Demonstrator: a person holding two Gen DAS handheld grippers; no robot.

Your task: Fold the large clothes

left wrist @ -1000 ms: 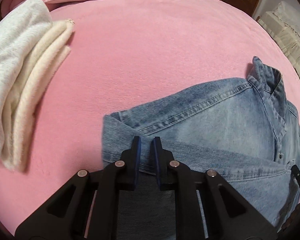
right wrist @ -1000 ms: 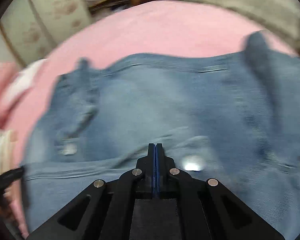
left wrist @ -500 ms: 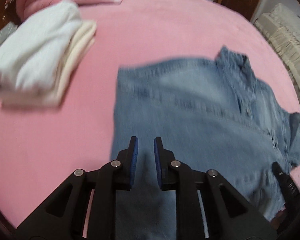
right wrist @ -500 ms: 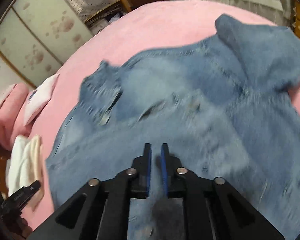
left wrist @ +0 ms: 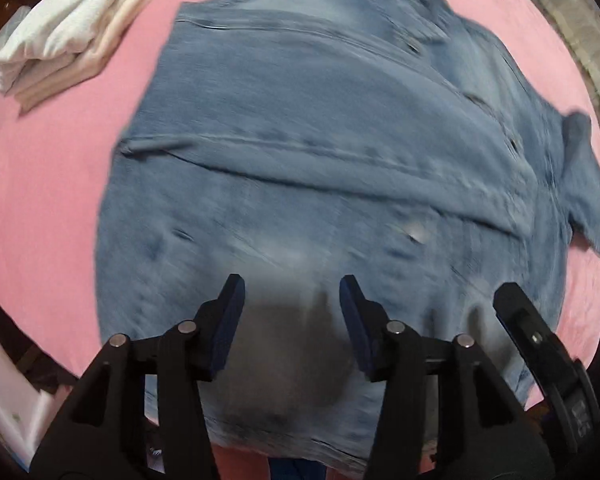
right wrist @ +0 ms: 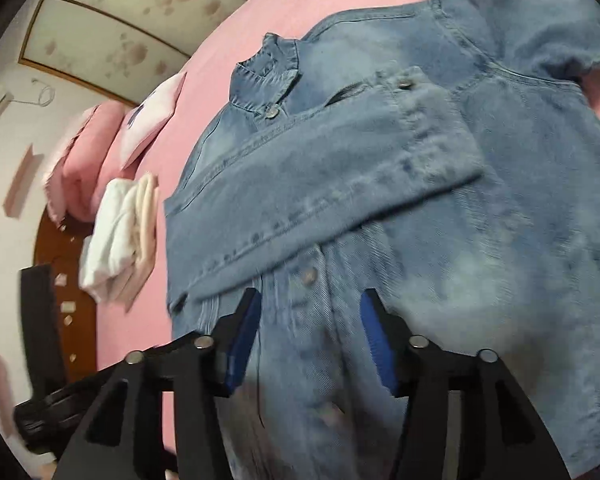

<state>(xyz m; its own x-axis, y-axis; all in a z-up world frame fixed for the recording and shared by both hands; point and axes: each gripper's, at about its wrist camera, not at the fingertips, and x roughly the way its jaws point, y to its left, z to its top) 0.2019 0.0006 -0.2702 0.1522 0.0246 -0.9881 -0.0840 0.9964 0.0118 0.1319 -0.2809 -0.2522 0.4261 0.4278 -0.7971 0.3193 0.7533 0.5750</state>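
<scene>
Both grippers have just been opening and now stand clear above the cloth, where a second ago they were pinched nearly shut down at the denim; more of the garment shows now. The left gripper (left wrist: pixel 291 300) gapes moderately wide with nothing between its fingers, the denim jacket (left wrist: pixel 320 152) spread beneath and beyond it. The right gripper (right wrist: pixel 309 320) is likewise parted and empty over the jacket's button placket. The jacket lies flat on the pink bed (left wrist: pixel 52 184), one sleeve (right wrist: pixel 320 184) folded across its chest, collar at the far end. Folded white clothes (left wrist: pixel 72 28) sit far left.
</scene>
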